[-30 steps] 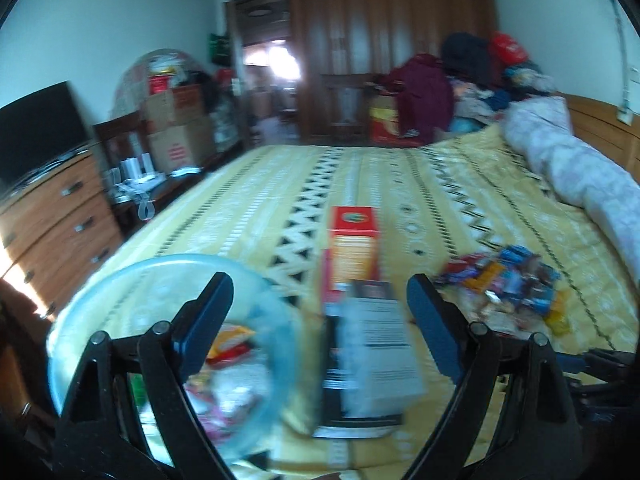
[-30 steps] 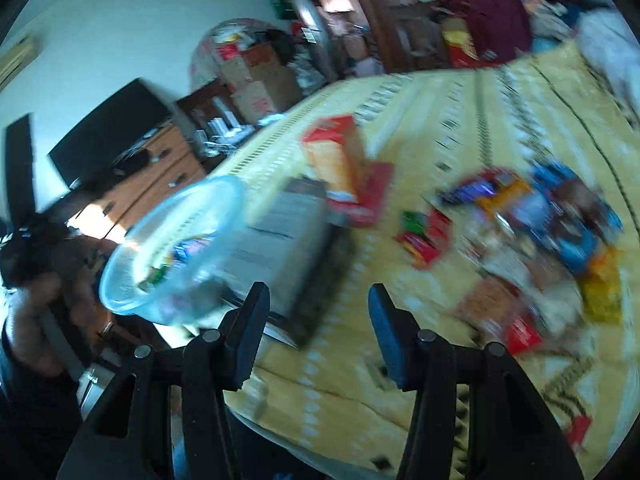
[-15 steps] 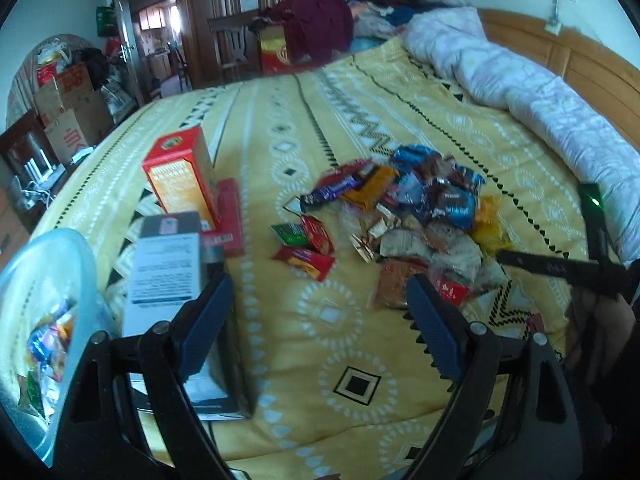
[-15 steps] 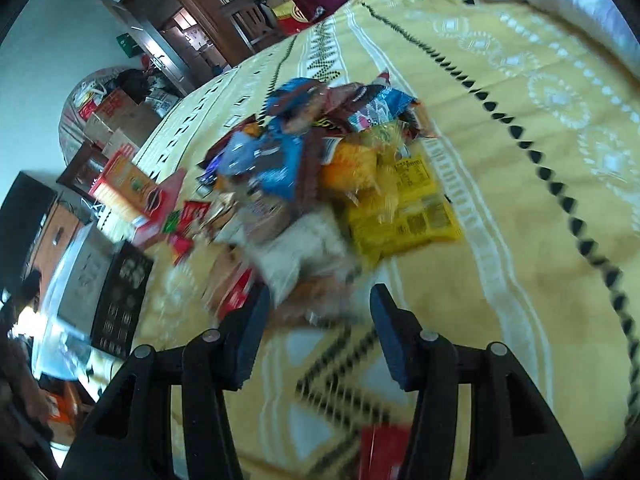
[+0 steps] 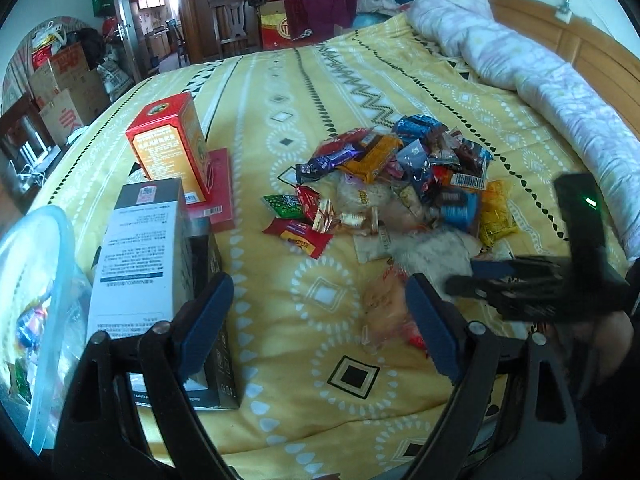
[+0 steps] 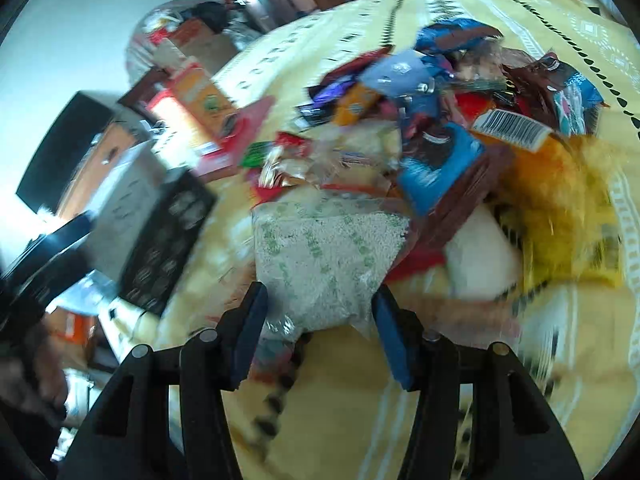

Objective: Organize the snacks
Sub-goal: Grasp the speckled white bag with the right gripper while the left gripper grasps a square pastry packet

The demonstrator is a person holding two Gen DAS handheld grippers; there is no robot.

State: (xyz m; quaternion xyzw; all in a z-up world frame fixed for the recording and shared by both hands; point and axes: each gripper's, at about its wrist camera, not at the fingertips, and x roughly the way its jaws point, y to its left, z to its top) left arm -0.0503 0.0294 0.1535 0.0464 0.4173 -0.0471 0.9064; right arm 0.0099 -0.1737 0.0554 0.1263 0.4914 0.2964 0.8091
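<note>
Snacks [image 6: 440, 152] nearer right fingers [image 6: 248, 328] than before

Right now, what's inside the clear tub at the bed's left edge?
The clear tub holds a few wrapped snacks, blurred through its wall: blue, red and green wrappers show. Their count and whatever lies at the bottom are cut off by the frame edge.

You have three boxes: one orange-red box [image 5: 170, 140], one flat red box [image 5: 218, 188], one grey-and-black box [image 5: 148, 256]; one clear bowl [image 5: 36, 280]; one snack pile [image 5: 404, 184], wrappers uncountable.
</note>
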